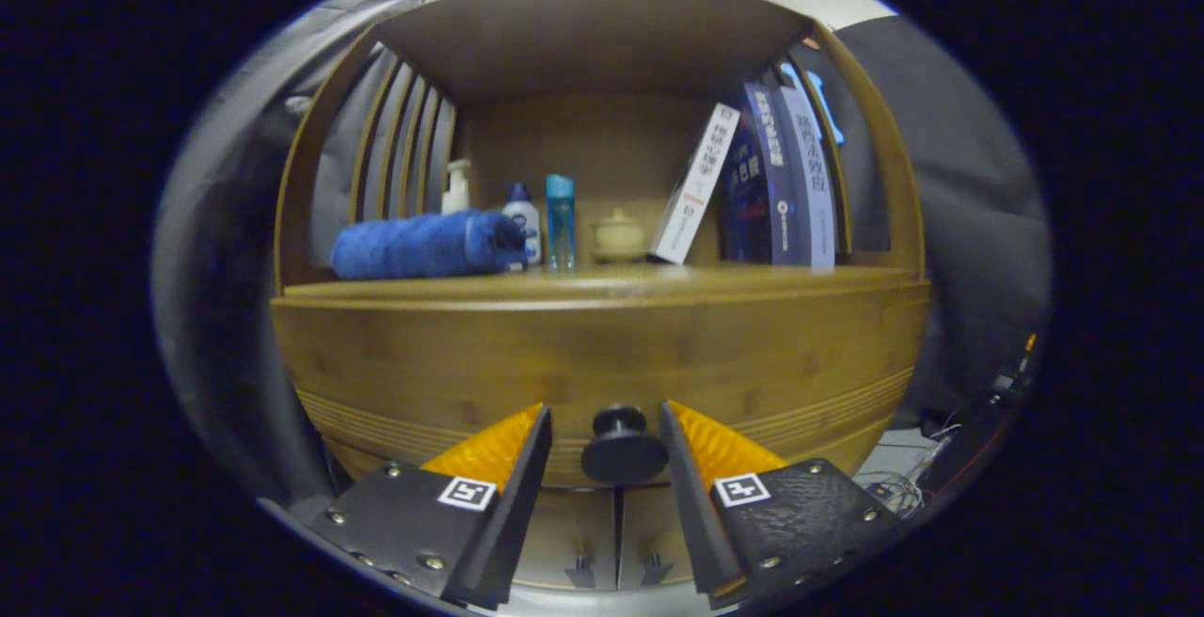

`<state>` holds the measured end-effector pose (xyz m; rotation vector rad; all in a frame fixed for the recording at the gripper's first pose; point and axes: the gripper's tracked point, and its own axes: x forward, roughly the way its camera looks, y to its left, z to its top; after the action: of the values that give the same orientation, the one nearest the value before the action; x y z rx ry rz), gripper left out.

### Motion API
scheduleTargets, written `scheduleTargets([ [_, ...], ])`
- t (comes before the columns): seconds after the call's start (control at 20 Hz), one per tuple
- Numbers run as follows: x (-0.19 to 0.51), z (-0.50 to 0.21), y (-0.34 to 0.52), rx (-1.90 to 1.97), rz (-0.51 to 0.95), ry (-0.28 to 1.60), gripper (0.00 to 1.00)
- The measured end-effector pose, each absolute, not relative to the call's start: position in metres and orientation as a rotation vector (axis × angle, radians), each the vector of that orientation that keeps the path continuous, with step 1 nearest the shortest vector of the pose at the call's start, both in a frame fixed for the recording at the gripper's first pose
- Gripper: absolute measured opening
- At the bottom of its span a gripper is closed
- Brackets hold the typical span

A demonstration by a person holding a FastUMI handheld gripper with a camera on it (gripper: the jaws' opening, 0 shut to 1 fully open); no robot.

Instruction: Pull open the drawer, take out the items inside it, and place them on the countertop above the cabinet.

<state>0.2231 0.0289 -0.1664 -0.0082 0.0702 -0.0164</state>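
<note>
Gripper [605, 419] open, fingers flanking the black knob [623, 446] of the shut drawer [602, 354], apparently not touching it. Countertop [602, 283] beyond holds a rolled blue towel [423, 245] far left; bottles [541, 222] mid; books [762, 184] right.

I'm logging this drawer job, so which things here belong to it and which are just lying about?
Job: gripper, open, jaws either side of the black knob; shut drawer; countertop.
Lying about: blue towel, bottles, small pot, books.

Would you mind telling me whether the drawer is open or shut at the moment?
Shut: the drawer front sits flush under the countertop, nothing of its inside shows. The open tool straddles the black knob, fingers apart from it.
</note>
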Motion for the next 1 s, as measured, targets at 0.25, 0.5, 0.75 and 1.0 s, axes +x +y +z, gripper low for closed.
scheduleTargets([
  [0.25,0.239,-0.185,0.021,0.022,-0.03,0.141,0.56],
  [0.5,0.223,-0.184,0.021,-0.018,-0.02,0.162,0.3],
  [0.75,0.197,-0.184,0.018,-0.03,-0.016,0.154,0.3],
  [1.0,0.165,-0.182,0.017,-0.051,-0.012,0.152,0.29],
])
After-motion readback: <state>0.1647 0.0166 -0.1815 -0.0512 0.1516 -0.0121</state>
